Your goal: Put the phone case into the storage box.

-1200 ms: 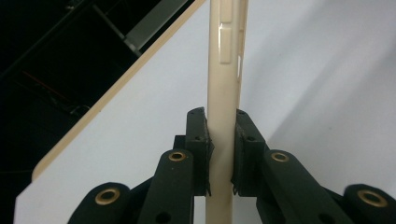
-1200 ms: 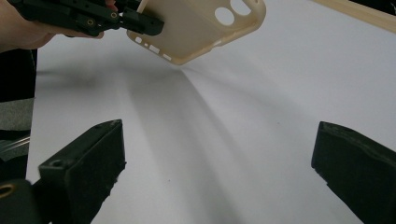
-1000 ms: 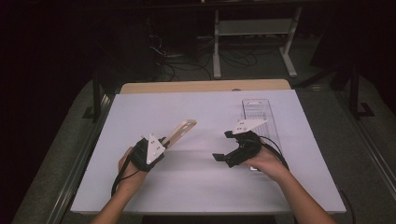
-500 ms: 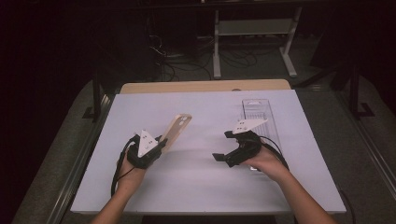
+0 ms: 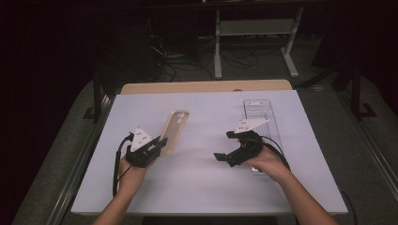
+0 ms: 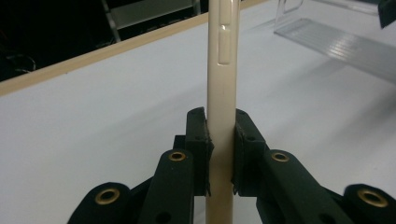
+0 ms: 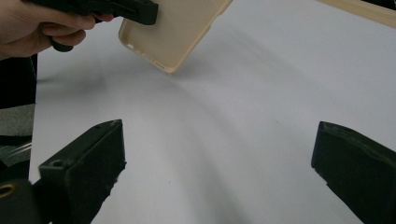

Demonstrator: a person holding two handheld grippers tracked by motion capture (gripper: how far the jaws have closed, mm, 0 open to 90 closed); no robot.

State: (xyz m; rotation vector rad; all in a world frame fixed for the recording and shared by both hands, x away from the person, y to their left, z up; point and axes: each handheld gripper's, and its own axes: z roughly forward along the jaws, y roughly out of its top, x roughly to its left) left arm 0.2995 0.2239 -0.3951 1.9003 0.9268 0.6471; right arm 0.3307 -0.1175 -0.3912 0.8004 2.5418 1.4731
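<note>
left gripper [image 5: 158, 144] clamped on beige phone case [image 5: 174, 130] edge, case lifted | right gripper [image 5: 224, 146] jaws apart, nothing between | clear plastic tray [image 5: 261, 112] on white table [image 5: 197, 187], contents unclear

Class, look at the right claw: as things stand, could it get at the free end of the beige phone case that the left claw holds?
Probably yes. The right claw is open and empty, and bare white table lies between it and the phone case. The left claw pinches only the near end.
</note>
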